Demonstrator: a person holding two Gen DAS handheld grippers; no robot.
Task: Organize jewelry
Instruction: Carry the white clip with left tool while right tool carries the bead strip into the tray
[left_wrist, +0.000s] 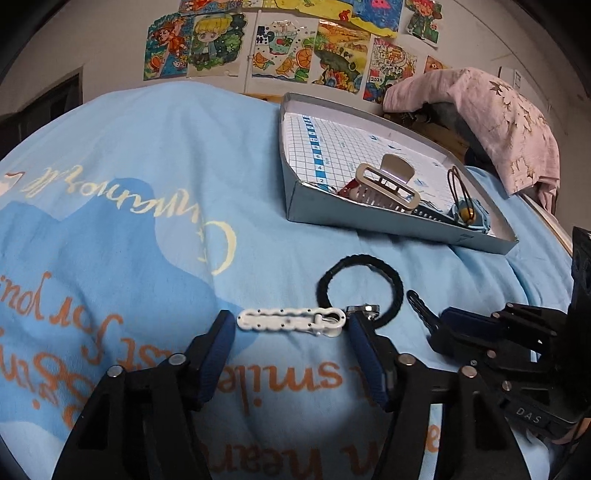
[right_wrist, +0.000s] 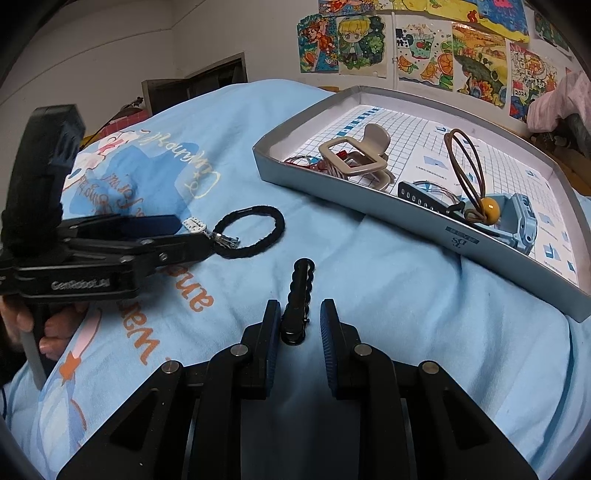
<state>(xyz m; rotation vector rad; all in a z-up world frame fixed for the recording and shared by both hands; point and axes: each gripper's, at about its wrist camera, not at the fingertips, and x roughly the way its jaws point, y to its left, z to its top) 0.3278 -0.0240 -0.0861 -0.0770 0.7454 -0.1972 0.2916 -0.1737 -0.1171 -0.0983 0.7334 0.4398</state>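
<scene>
a bed under a light blue sheet (left_wrist: 155, 155) with darker blue patches and orange and cream lettering. lying on the sheet: a white clip (left_wrist: 291, 321), a black hair tie (left_wrist: 360, 290) just right of it with a small metal charm (left_wrist: 364, 309) at its near edge, and a black clip (right_wrist: 297, 301) nearer the right side. farther back sits a shallow grey tray (left_wrist: 369, 221), its near wall resting on the sheet, with hair things inside.

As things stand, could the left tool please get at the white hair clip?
Probably yes: the white hair clip lies flat on the blue cloth between the open left tool's tips, nothing covering it.
</scene>
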